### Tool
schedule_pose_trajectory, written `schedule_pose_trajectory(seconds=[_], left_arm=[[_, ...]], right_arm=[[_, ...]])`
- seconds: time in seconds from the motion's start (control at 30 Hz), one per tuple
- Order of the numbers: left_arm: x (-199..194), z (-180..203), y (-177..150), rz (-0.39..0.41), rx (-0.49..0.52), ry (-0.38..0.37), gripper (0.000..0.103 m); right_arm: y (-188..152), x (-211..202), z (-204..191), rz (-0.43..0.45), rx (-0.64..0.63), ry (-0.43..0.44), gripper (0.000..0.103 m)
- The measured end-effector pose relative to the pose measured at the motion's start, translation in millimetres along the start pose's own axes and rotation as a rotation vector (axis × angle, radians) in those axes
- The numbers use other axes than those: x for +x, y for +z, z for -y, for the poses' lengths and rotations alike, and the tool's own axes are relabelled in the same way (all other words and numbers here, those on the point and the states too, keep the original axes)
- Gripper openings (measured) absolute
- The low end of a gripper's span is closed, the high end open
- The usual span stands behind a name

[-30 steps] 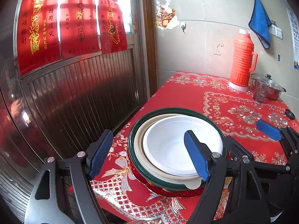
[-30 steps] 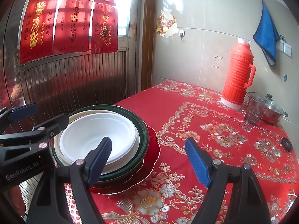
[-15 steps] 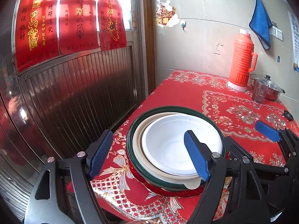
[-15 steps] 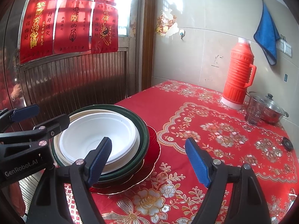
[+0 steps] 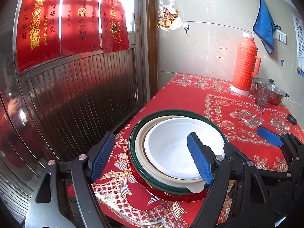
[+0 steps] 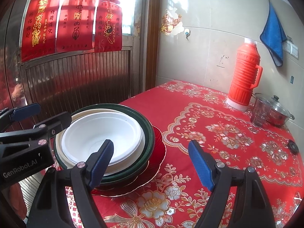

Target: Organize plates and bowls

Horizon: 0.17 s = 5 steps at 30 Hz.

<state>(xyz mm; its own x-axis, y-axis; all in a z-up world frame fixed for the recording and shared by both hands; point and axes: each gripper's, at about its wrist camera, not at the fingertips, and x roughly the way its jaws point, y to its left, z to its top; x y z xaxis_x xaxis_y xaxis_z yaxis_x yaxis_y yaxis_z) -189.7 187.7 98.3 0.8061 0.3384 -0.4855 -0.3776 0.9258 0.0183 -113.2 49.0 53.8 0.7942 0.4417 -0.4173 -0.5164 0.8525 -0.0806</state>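
A table (image 6: 190, 114) under a red floral cloth (image 6: 218, 136) carries the dishes. A red plate (image 6: 157, 152) lies at 9 o'clock, bowls stacked on it. A thermos (image 6: 243, 76), a glass (image 6: 260, 112) and a lidded pot (image 6: 279, 112) stand at 1 to 2 o'clock; a small black disc (image 6: 292, 146) lies at 3.

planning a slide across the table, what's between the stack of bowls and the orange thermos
Only bare red floral tablecloth lies between the bowl stack and the orange thermos; the right wrist view shows this best. The glass cup stands beside the thermos, off that line.

The left gripper (image 5: 150, 156) hides the near rim of the white bowl (image 5: 171, 150); the red plate (image 6: 158, 152) underneath barely shows.
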Motion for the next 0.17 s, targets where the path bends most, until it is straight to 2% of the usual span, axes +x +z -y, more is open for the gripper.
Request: schedule_pose_trajectory(seconds=[0.17], left_arm=[[0.1,1.7,-0.7,0.003,0.006,0.008,0.08]], right_arm=[[0.2,-0.6,0.6,0.004,0.003,-0.001,0.081]])
